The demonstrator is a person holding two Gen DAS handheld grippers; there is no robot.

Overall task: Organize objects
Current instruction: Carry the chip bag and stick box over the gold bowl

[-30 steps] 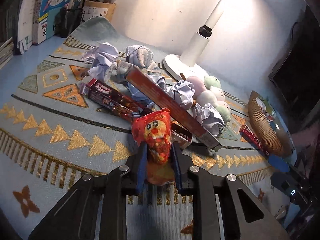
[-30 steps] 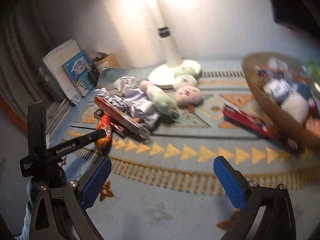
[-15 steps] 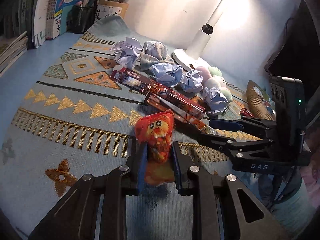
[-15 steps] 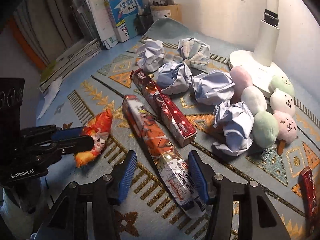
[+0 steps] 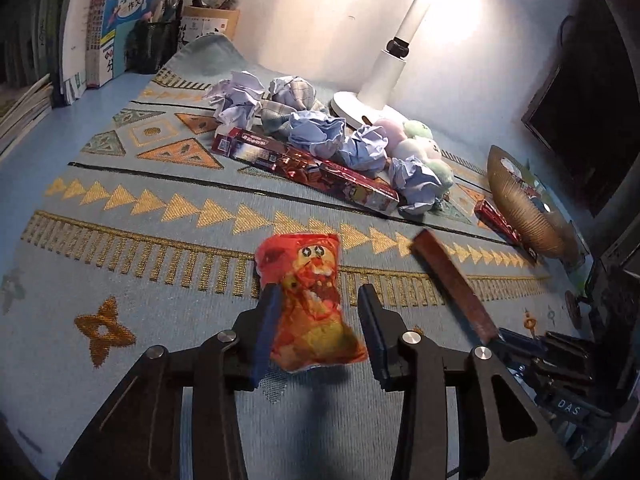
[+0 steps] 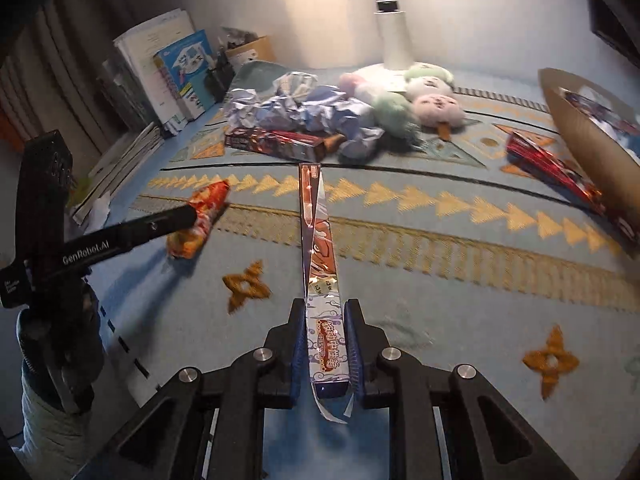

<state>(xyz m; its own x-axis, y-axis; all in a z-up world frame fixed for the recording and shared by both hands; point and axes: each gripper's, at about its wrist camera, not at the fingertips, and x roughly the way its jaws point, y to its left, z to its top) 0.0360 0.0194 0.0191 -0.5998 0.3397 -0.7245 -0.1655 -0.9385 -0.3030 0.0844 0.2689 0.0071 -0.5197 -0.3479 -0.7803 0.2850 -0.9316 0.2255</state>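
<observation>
An orange snack packet (image 5: pixel 304 264) lies on the patterned blue cloth (image 5: pixel 120 240) between the jaws of my left gripper (image 5: pixel 320 294). Those jaws are opening, and a gap shows between the right pad and the packet. In the right wrist view the same packet (image 6: pixel 200 220) lies at the left, with a left finger (image 6: pixel 160 222) over it. My right gripper (image 6: pixel 326 310) is shut on the near end of a long narrow printed box (image 6: pixel 316 240), which juts forward above the cloth. The left wrist view shows that box (image 5: pixel 452 280) at the right, blurred.
Behind lie crumpled paper balls (image 5: pixel 320 128), a long red box (image 5: pixel 304 164) and plush toys (image 5: pixel 420 148) by a white lamp base (image 5: pixel 360 108). A woven bowl (image 5: pixel 524 208) stands at the right beside a small red box (image 5: pixel 496 220). Books (image 5: pixel 112 20) line the back left.
My left jaws have spread off the snack packet. My right gripper went from wide open to shut on the long box and drew it out of the pile toward the near side.
</observation>
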